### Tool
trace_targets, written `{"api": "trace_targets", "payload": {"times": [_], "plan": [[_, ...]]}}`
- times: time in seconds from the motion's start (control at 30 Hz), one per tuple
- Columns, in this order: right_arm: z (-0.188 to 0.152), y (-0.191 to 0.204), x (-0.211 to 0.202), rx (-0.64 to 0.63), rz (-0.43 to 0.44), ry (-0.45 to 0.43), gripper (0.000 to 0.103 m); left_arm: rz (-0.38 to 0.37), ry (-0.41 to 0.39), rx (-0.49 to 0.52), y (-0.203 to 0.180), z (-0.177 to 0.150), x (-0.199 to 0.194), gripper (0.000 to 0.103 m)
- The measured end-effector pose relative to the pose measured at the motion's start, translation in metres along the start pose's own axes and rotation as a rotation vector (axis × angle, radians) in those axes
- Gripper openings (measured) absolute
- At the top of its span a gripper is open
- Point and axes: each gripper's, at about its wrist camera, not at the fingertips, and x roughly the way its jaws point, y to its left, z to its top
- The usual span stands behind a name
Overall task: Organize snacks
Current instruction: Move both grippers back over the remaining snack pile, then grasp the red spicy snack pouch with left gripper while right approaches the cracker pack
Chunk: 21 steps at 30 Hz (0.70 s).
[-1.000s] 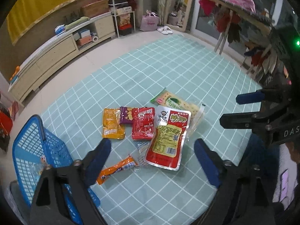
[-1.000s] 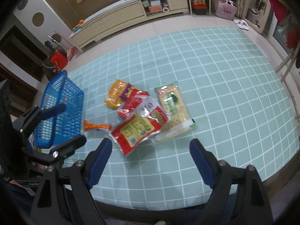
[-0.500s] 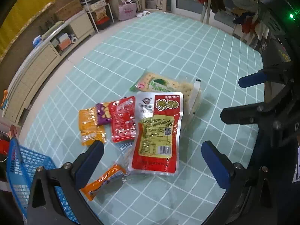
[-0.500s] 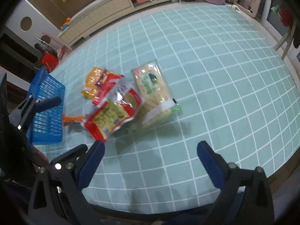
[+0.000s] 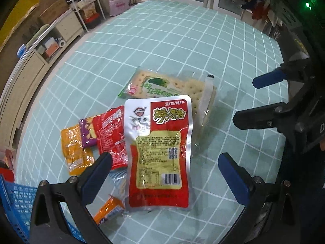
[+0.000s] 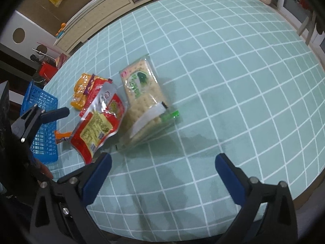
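A pile of snacks lies on the teal checked tablecloth. A large red and silver packet lies on top, partly over a clear cracker pack. Left of it lie a small red packet, a purple packet and an orange packet. An orange sausage stick pokes out at the near left. My left gripper hangs open above the large red packet. My right gripper is open over bare cloth, just short of the cracker pack.
A blue mesh basket stands at the table's left end, behind the left gripper's fingers. The table's near right edge curves close to my right gripper. A low cabinet runs beyond the far side.
Both grippers have come down closer to the snacks and their jaws have spread wider. The large red packet now fills the gap between the left fingers.
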Motion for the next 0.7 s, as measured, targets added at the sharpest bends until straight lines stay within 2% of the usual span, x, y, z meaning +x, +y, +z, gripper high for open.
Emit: {"api": "trace_targets", "payload": {"times": [0.23,0.47,0.57,0.6,0.7], "plan": [[0.003,-0.009,0.005,0.004,0.013,0.005,0.103,0.025,0.045,-0.004,0.008,0.009,0.022,0.103],[0.007,-0.011,0.009,-0.005,0.013,0.019,0.103,-0.025,0.096,-0.064,0.025,0.008,0.041,0.102],[0.009,-0.011,0.008,-0.002,0.015,0.017,0.103,-0.047,0.107,-0.091,0.032,0.004,0.047,0.073],[0.01,-0.011,0.008,-0.002,0.016,0.017,0.103,-0.051,0.108,-0.103,0.033,0.003,0.047,0.067],[0.01,-0.009,0.008,-0.006,0.013,0.021,0.103,-0.061,0.102,-0.122,0.036,0.001,0.047,0.059]]}}
